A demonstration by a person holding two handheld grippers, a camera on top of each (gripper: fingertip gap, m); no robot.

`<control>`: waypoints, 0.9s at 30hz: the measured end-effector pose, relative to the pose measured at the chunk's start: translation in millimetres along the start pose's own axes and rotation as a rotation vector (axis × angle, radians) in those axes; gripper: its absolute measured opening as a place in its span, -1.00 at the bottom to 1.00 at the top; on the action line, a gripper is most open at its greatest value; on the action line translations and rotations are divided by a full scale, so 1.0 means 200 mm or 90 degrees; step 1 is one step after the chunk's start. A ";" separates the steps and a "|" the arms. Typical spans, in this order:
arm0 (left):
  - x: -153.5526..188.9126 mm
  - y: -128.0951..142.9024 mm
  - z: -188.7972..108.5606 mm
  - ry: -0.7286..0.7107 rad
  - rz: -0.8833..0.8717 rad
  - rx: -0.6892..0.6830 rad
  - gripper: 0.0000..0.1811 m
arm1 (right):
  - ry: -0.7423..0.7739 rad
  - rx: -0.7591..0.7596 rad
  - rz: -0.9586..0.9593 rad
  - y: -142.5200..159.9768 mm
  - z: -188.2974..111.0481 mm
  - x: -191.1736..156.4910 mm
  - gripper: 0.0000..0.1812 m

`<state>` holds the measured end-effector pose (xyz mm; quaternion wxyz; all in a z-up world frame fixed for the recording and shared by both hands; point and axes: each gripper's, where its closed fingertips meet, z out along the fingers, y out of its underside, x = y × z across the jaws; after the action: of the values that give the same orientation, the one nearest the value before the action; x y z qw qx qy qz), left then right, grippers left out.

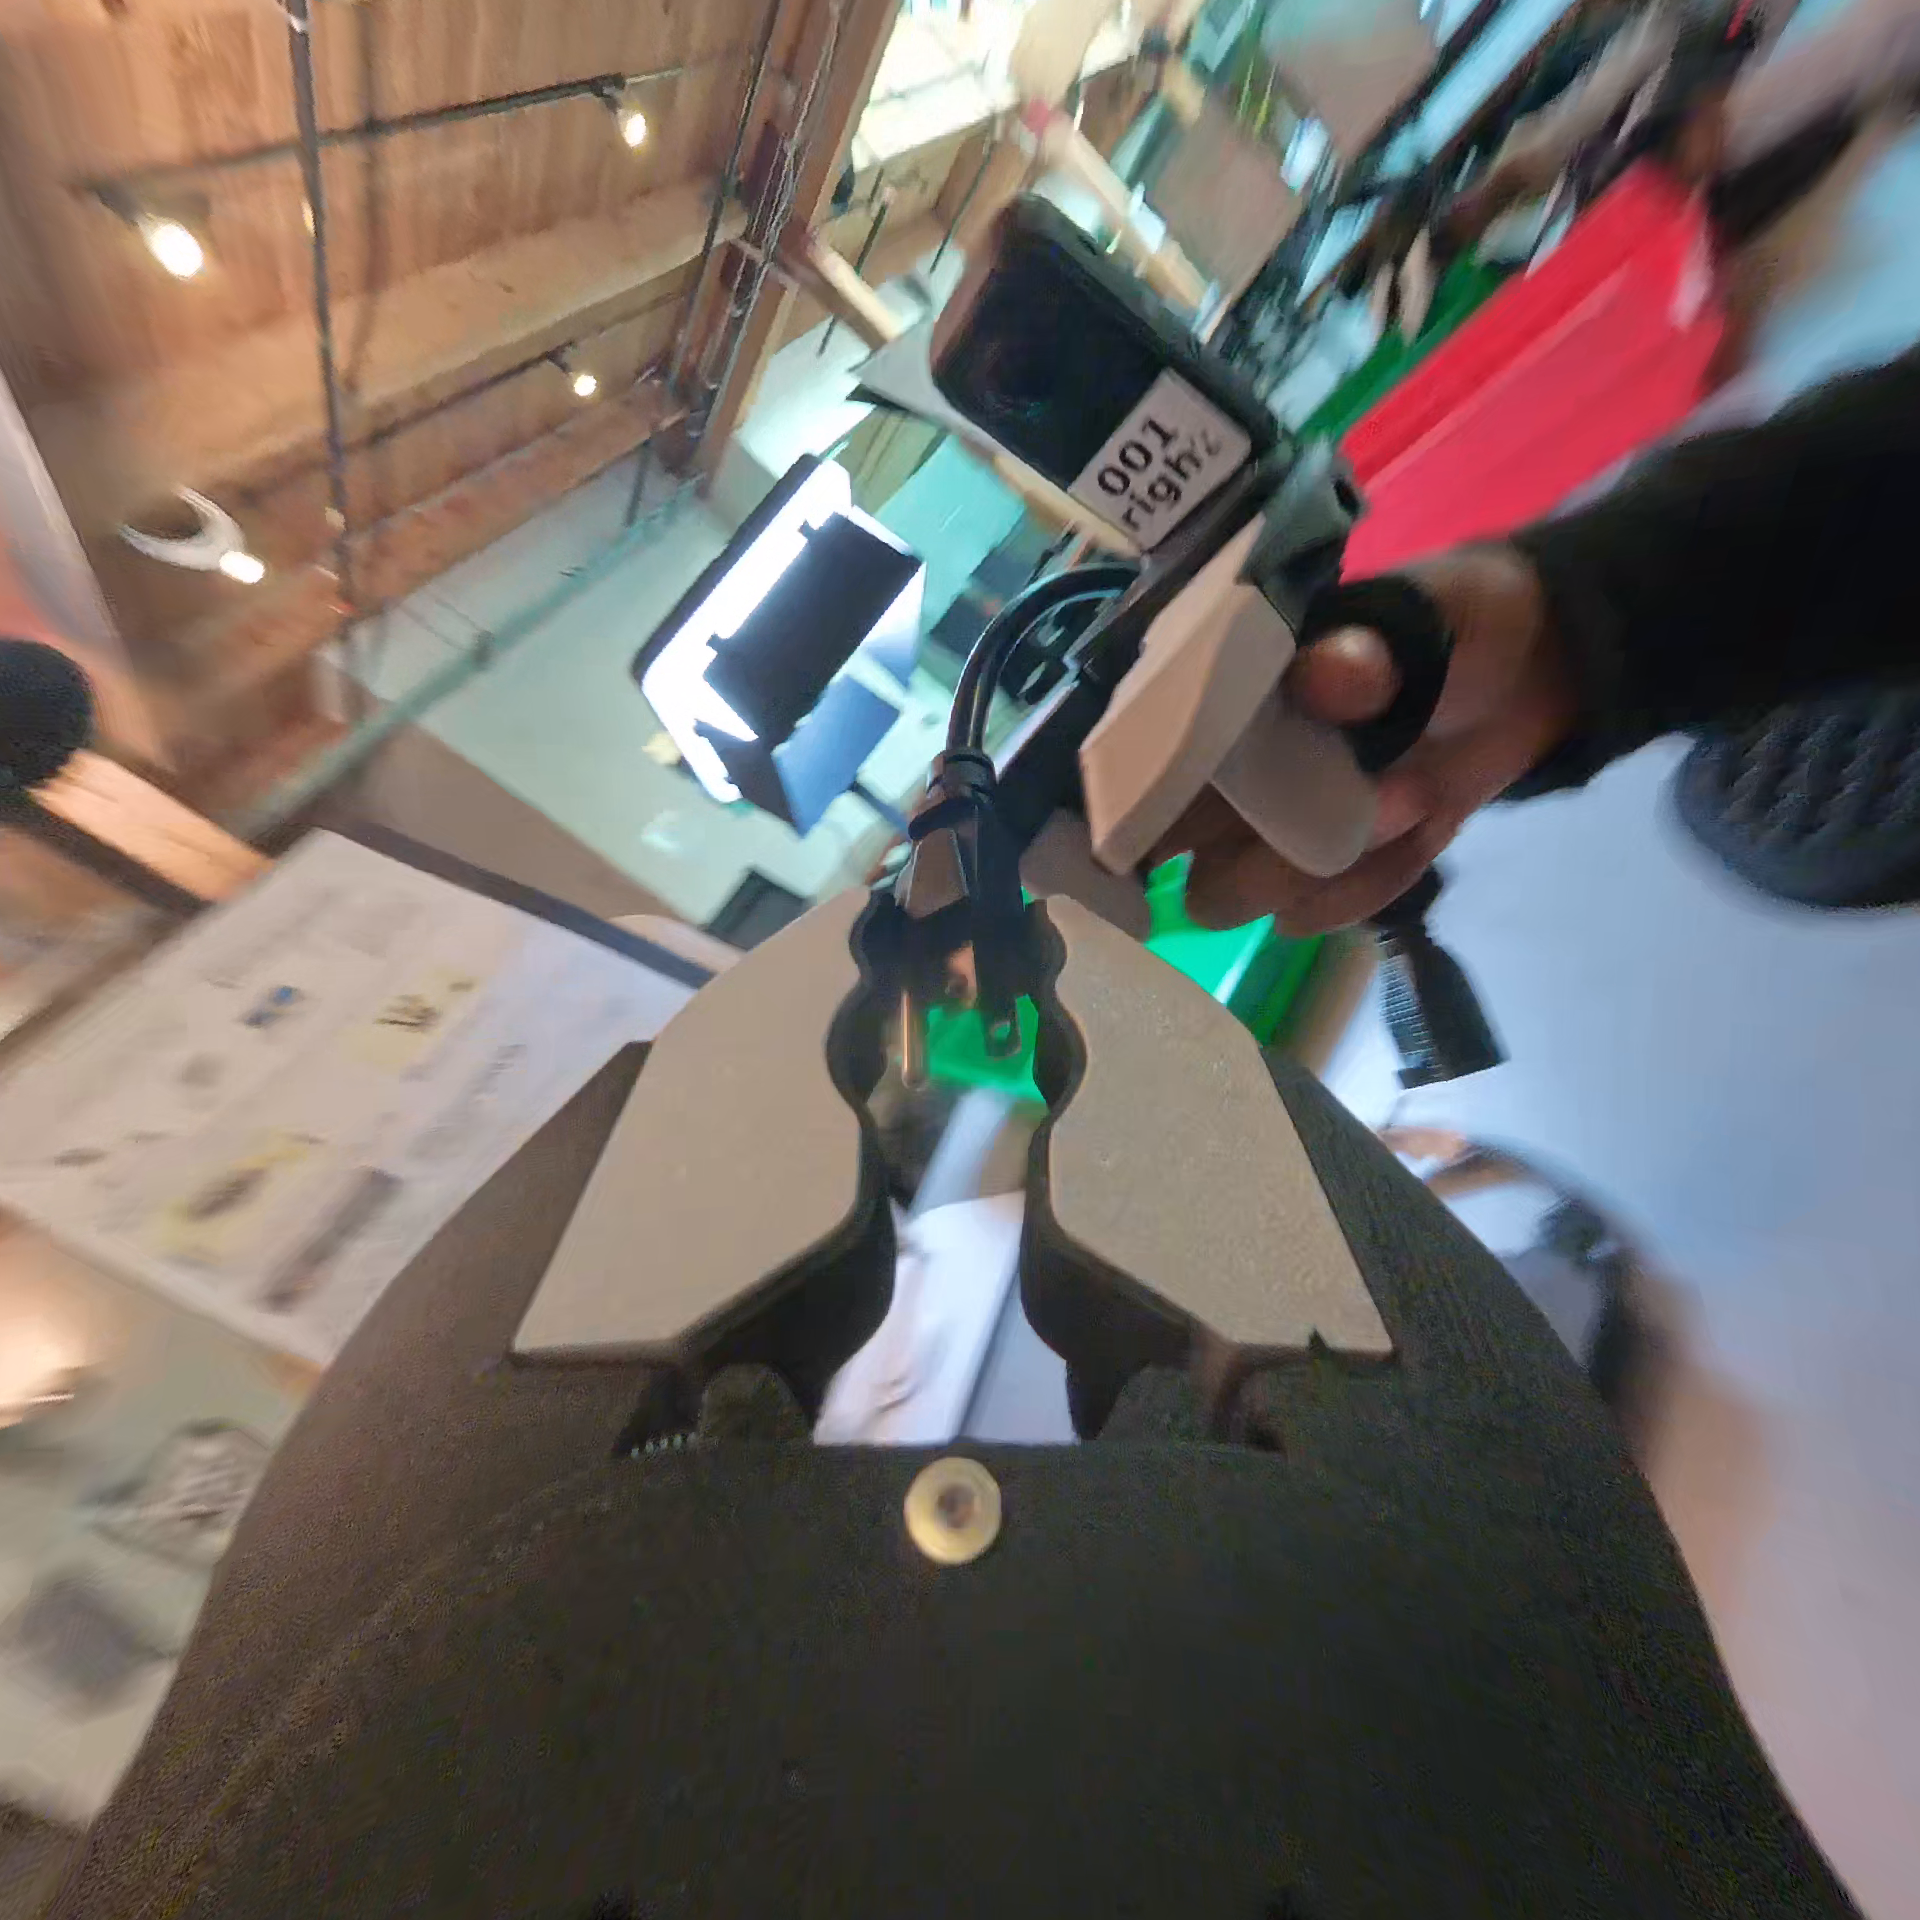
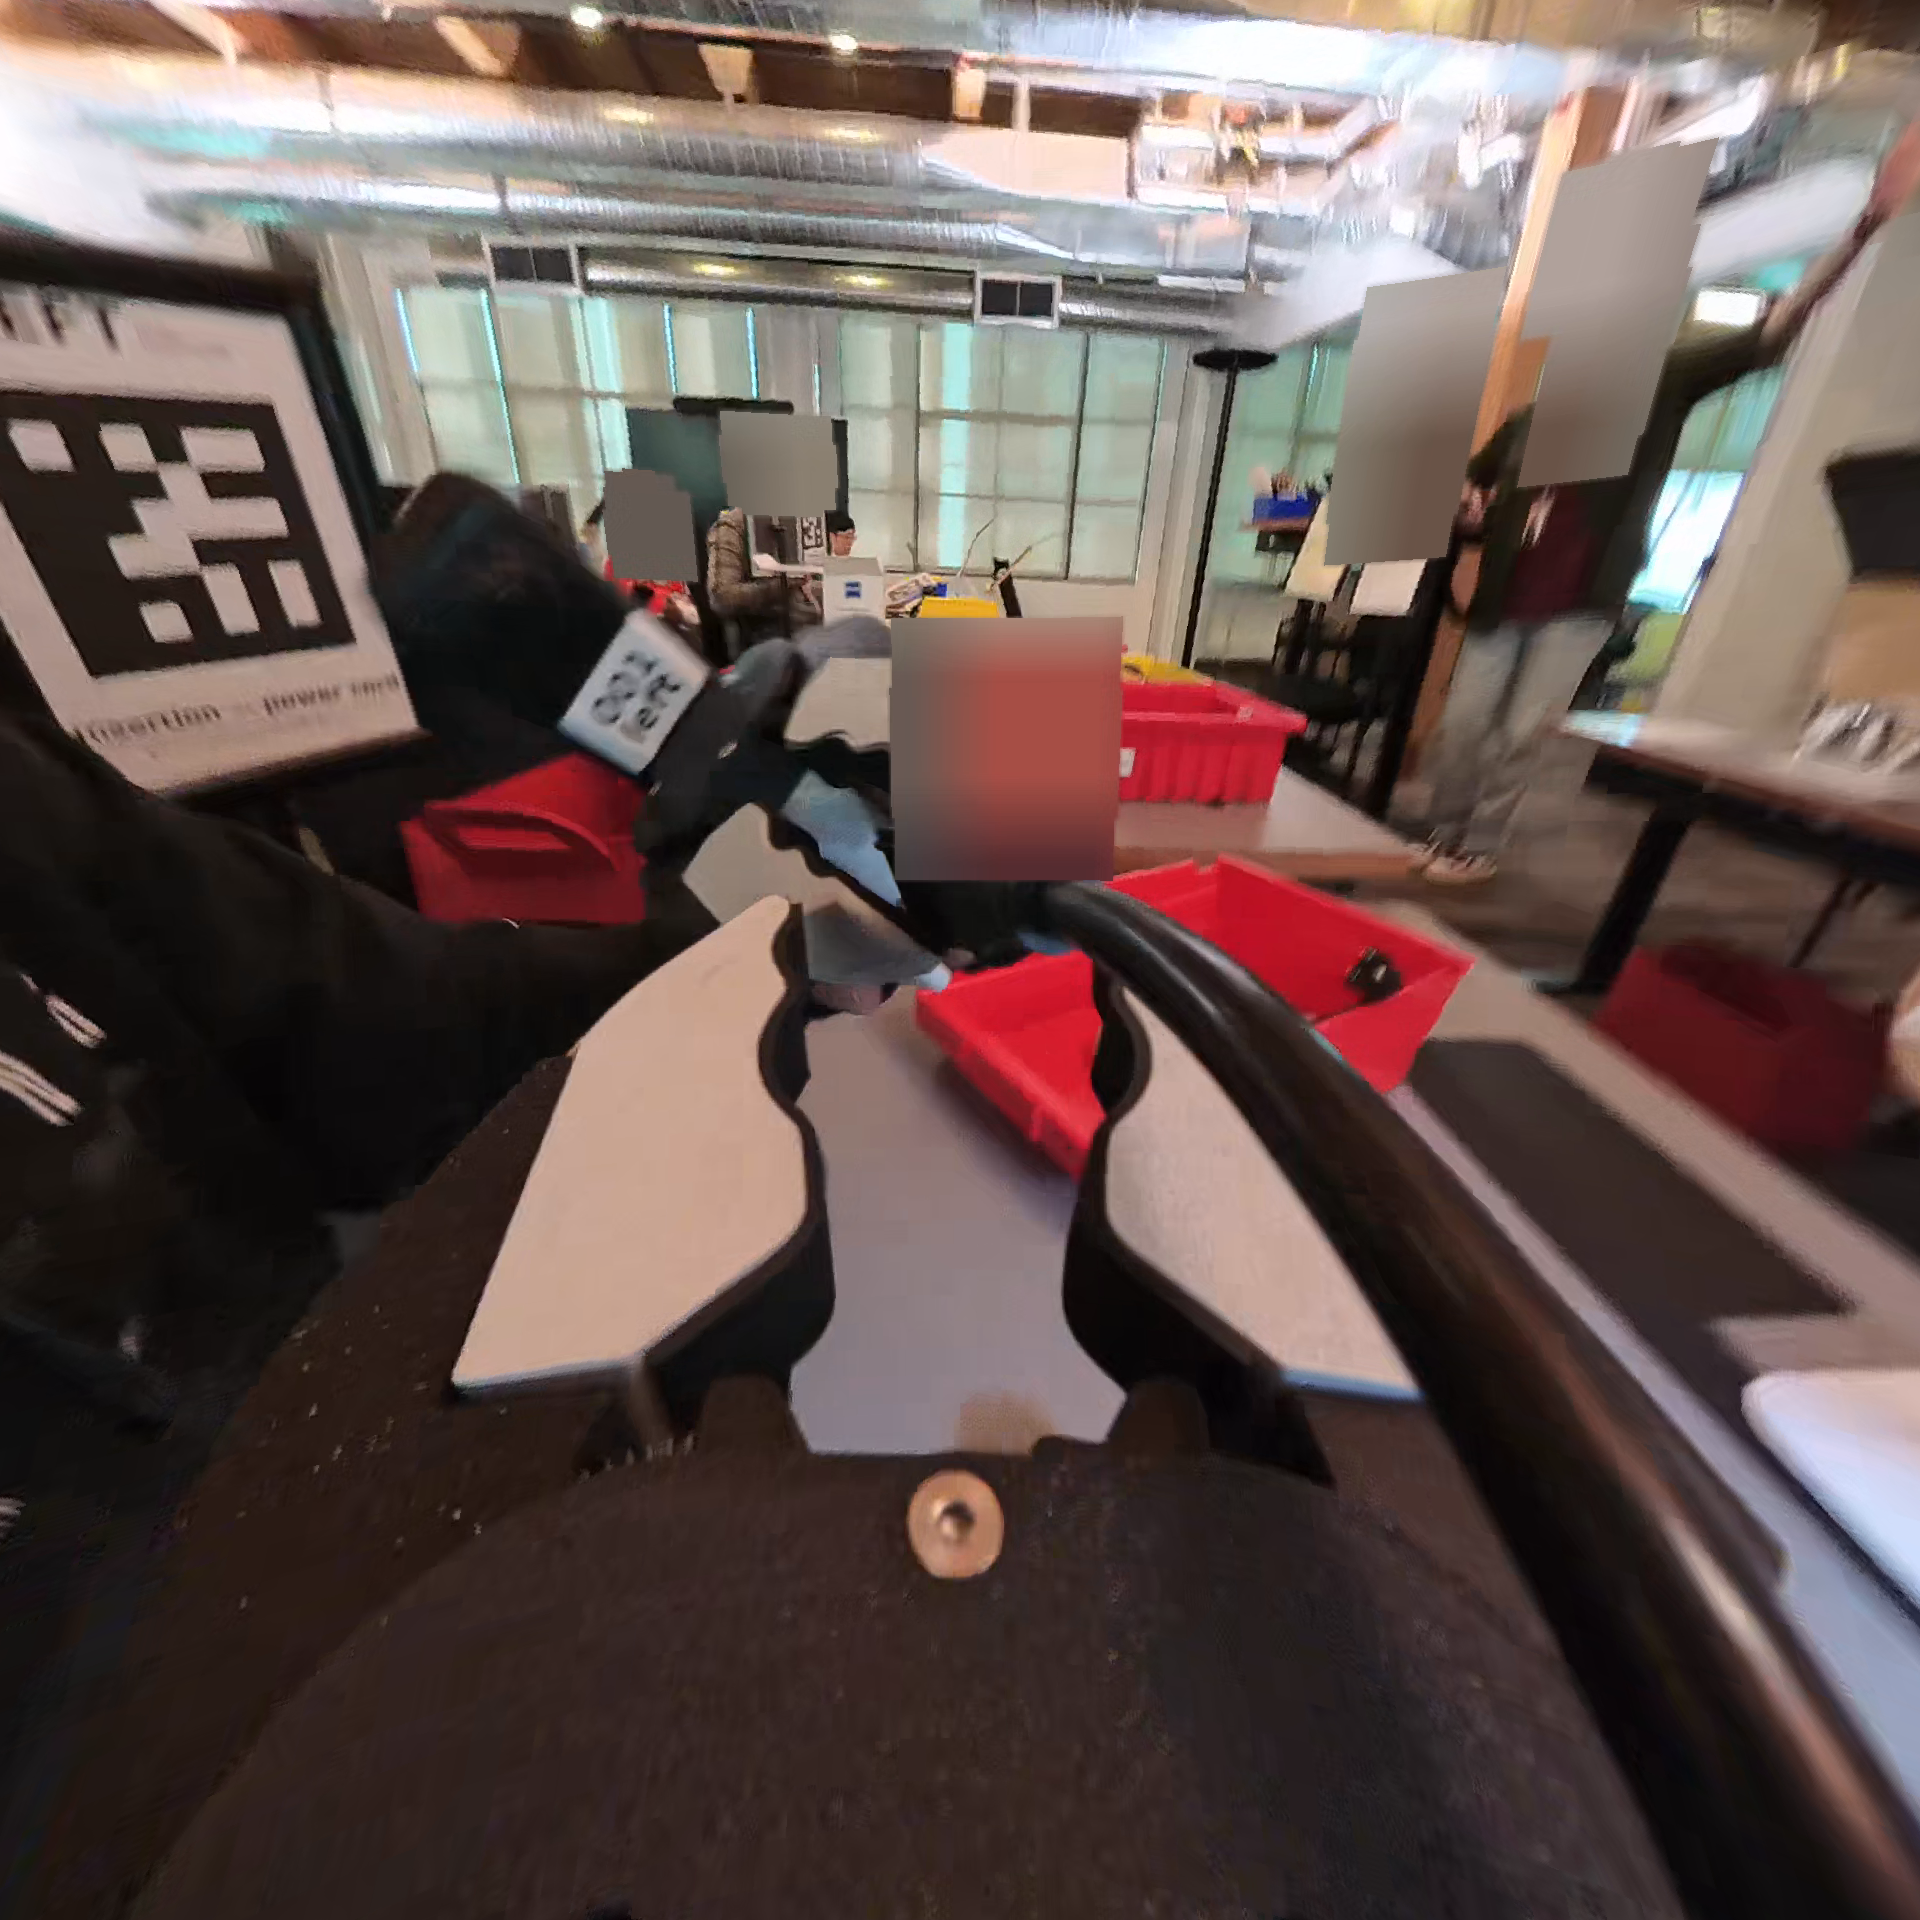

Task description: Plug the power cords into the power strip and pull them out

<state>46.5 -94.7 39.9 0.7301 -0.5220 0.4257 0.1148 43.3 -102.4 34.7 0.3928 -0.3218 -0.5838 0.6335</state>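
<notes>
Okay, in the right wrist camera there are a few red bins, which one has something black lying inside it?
The open red bin nearest the right gripper, just past its fingertips; a small black object lies inside. The other red bins show nothing black inside.

We see the left tool [image 1: 956, 997] with pale grey fingers [image 1: 727, 1164] on a speckled black body, and the right tool [image 2: 951, 997] coloured the same. The power cord [image 1: 982, 717] and its plug [image 1: 940, 883] are glossy black, with dull metal prongs. A red bin [image 2: 1195, 997] sits on the grey bench [image 2: 935, 1195], beside a black mat [image 2: 1600, 1174]. On the left stands a white board [image 2: 177, 530] with a blocky black-and-white marker pattern. The sleeve [image 1: 1745, 561] is black.
</notes>
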 end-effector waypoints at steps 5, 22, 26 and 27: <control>-0.01 -0.10 -0.02 0.171 -0.396 0.101 -0.76 | 0.025 -0.020 -0.252 -0.10 -0.01 0.00 -0.39; 0.00 0.08 -0.03 0.370 -0.863 0.165 -0.77 | 0.073 -0.267 -0.361 0.12 0.00 0.09 -0.74; -0.02 0.16 -0.06 0.253 -0.631 0.074 -0.62 | 0.113 -0.283 -0.247 0.15 0.00 0.17 -1.00; -0.02 0.18 -0.06 0.227 -0.566 0.040 -0.54 | 0.086 -0.277 -0.217 0.16 0.00 0.16 -0.98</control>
<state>15.5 -89.1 17.4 0.6394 -0.6427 0.2831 -0.3132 24.2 -75.5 4.7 0.4531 -0.3372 -0.7243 0.3954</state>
